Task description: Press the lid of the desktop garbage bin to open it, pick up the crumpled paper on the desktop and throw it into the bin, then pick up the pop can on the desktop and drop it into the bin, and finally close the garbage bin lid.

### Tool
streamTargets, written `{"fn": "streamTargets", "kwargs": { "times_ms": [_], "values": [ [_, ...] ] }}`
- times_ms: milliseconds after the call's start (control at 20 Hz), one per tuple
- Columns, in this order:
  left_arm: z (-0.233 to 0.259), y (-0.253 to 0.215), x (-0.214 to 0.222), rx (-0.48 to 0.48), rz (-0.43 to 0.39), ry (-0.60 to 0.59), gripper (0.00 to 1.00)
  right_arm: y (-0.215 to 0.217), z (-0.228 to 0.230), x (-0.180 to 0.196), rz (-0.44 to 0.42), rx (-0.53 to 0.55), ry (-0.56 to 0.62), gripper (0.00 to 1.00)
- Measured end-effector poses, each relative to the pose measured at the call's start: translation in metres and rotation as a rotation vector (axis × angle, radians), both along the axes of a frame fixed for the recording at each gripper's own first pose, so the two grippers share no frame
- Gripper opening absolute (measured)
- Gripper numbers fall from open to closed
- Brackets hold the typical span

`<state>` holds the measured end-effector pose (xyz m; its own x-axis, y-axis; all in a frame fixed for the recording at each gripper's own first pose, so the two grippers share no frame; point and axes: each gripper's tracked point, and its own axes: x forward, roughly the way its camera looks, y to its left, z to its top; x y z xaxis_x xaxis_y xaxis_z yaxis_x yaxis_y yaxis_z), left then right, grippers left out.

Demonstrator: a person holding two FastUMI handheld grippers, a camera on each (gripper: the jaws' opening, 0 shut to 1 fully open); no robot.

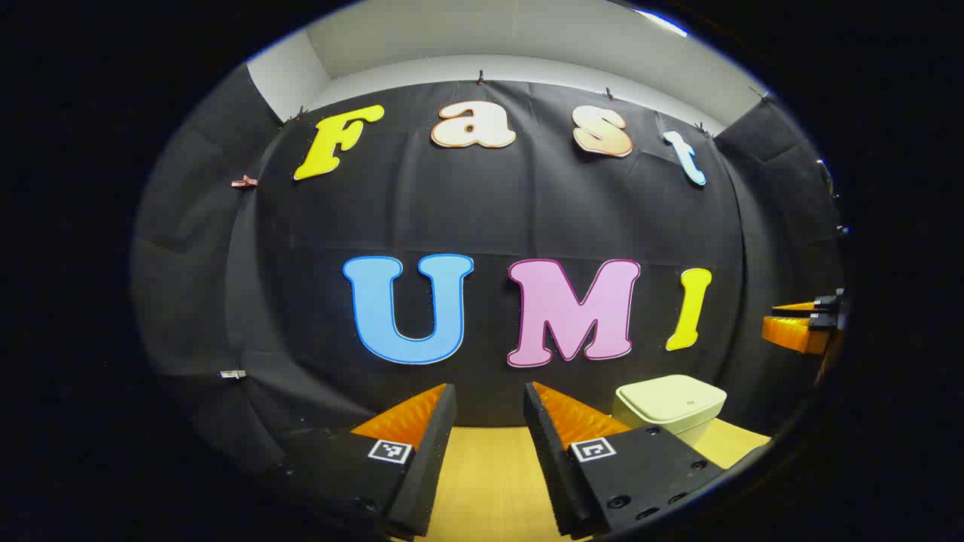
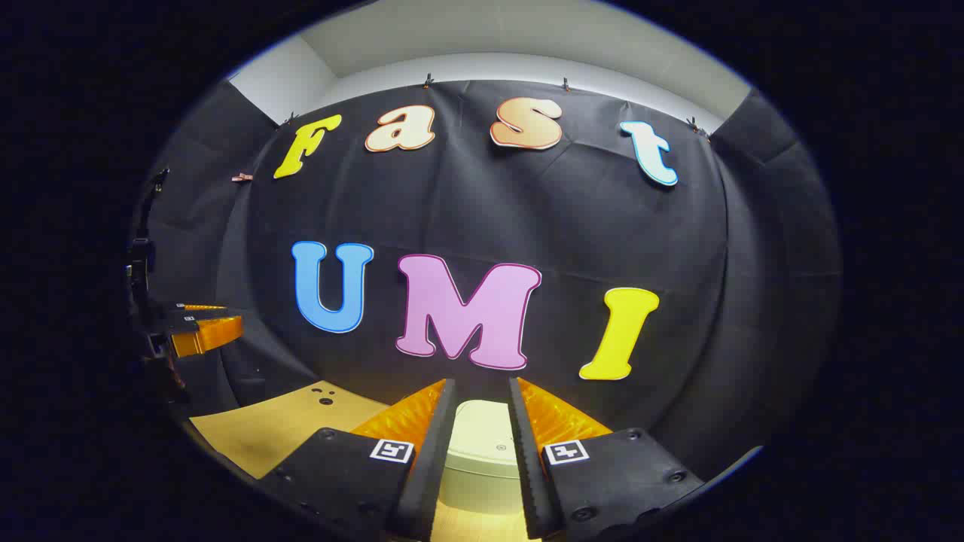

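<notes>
- In the left gripper view, the left hand-held gripper [image 1: 489, 410] sits nearest, its two fingers [image 1: 422, 444] spread apart with bare worktop showing in the gap; it is released and grasps nothing.
- Beyond its fingers lies the pale wooden worktop [image 1: 489, 482], running back to the black cloth wall [image 1: 482, 218].
- The desktop garbage bin [image 1: 670, 406], a cream box with rounded corners, stands on the worktop to the right of this gripper and a little farther off, close to the cloth wall. Its lid is down and lies flat.
- At the far right edge of the same view, the right hand-held gripper [image 1: 802, 324] hovers above the level of the bin, seen from the side.
- In the right gripper view, the right hand-held gripper [image 2: 482, 399] is nearest, its fingers [image 2: 433, 452] set a narrow gap apart and parted around nothing; it is released.
- Through that gap the garbage bin [image 2: 474, 444] appears straight ahead and below, its closed lid facing up, apart from the fingers.
- The worktop [image 2: 286, 421] spreads to the left in this view, with a few small dark holes [image 2: 324, 397] in its surface near the wall.
- At the far left edge, the left hand-held gripper [image 2: 199, 331] hangs above the worktop, well apart from the bin.
</notes>
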<state>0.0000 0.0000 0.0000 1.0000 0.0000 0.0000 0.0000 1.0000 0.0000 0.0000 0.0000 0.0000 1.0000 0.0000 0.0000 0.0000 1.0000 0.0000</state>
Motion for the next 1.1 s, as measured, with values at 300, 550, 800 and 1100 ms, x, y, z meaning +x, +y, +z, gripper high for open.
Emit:
{"fn": "streamTargets", "kwargs": {
  "times_ms": [300, 550, 800, 1100],
  "values": [
    [-0.001, 0.003, 0.002, -0.005, -0.002, -0.002, 0.62, 0.001, 0.006, 0.003, -0.005, 0.004, -0.003, 0.48],
    [0.002, 0.001, 0.006, 0.004, -0.014, -0.009, 0.62, -0.001, 0.005, 0.007, -0.017, 0.002, 0.003, 0.48],
    [0.001, -0.001, 0.011, 0.003, -0.021, -0.009, 0.63, 0.000, 0.010, 0.014, -0.014, 0.002, 0.001, 0.49],
    [0.006, -0.005, 0.017, 0.006, -0.033, -0.020, 0.62, -0.003, 0.009, 0.017, -0.014, 0.019, 0.015, 0.49]
  ]
}}
